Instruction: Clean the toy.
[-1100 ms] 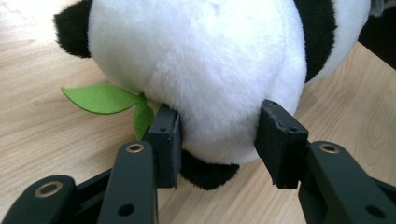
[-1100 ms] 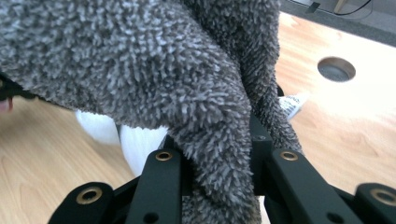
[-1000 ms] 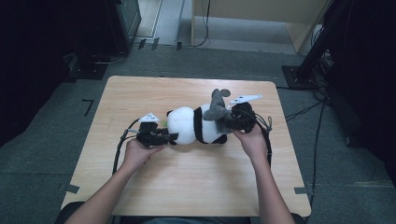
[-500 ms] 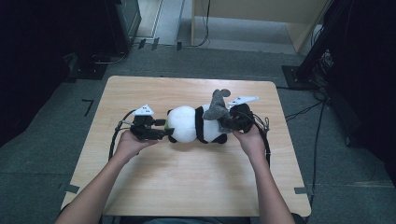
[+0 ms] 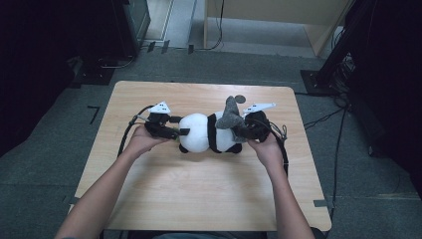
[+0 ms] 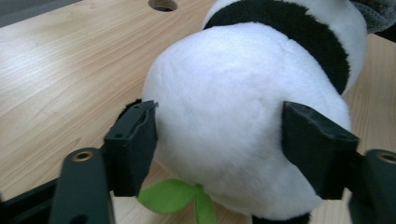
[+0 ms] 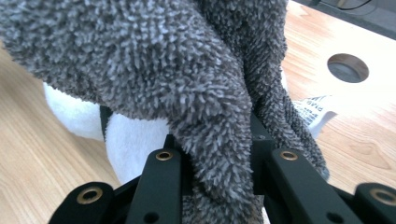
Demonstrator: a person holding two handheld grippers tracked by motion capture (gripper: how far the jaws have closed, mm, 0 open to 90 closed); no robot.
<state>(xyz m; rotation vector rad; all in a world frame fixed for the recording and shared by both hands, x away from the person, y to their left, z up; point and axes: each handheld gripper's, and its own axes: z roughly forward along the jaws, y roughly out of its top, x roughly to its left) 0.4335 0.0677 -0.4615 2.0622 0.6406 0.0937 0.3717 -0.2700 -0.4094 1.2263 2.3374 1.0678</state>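
The panda plush (image 5: 206, 132) lies on its side in the middle of the desk (image 5: 199, 199), w/ a grey fuzzy cloth (image 5: 230, 115) draped on its right end. The left gripper (image 6: 219, 140) has just been opening; its fingers (image 6: 133, 144) stand released around the white rump, not pressing. The right gripper (image 7: 215, 154) is clenched on the grey cloth. The toy looks light and very soft, so I think a pinch sinks in; better to take a thick fold or a limb.

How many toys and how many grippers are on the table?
Stuffed panda: 1
Fuzzy grey cloth: 1
Grippers: 2, the left gripper and the right gripper
Total: 4
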